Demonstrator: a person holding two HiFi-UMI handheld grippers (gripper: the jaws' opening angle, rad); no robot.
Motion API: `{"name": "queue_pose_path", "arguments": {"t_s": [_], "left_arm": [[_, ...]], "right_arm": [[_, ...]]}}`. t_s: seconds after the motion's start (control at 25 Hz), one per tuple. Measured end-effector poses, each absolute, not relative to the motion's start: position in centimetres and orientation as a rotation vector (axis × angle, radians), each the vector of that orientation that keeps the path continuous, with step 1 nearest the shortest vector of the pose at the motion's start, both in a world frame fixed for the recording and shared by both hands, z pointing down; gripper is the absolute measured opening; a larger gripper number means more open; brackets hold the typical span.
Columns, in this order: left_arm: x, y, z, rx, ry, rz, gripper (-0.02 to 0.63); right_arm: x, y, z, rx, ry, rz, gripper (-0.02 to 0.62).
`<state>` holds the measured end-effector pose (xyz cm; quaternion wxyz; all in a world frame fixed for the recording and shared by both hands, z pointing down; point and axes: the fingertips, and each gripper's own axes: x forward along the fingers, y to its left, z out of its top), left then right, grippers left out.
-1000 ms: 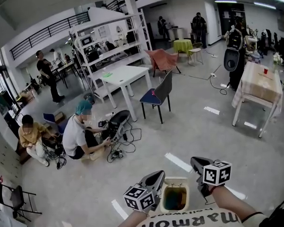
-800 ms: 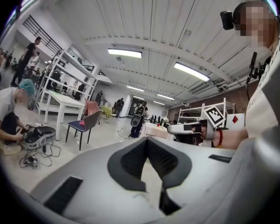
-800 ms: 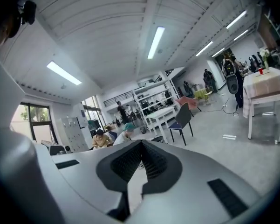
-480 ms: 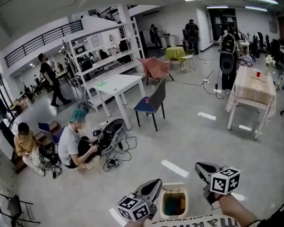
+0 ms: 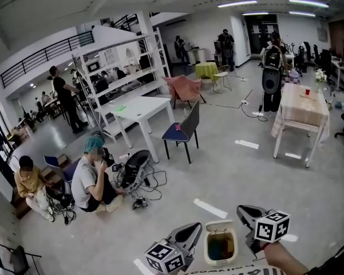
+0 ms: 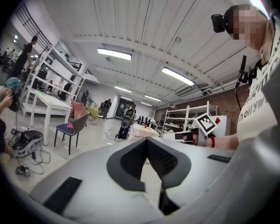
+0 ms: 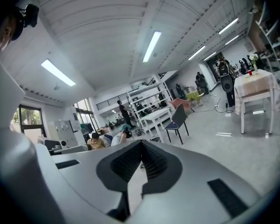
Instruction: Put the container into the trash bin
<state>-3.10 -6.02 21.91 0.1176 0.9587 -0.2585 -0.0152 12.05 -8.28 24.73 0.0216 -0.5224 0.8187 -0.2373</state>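
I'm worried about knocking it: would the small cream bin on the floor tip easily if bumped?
The trash bin is probably light, since it looks small and plastic. On the smooth floor it may slide rather than tip. Its raised lid could flap.

The head view looks forward and down over the hall floor, with the left gripper (image 5: 190, 234) and right gripper (image 5: 247, 215) close at its bottom edge. Each gripper view sits just behind its own jaws, tilted up toward the ceiling. All three views share the white table (image 5: 142, 105) and dark chair (image 5: 182, 128), well ahead of the grippers.
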Motion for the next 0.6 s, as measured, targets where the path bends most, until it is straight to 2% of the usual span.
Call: {"name": "queue_pose_path", "arguments": {"t_s": [0.6], "left_arm": [[-9.9,-1.6,21.9,2.859,-0.609,-0.058,-0.009]], "right_arm": [[6.1,-1.6,25.4,-1.774,2.431,-0.705,0.002]]}}
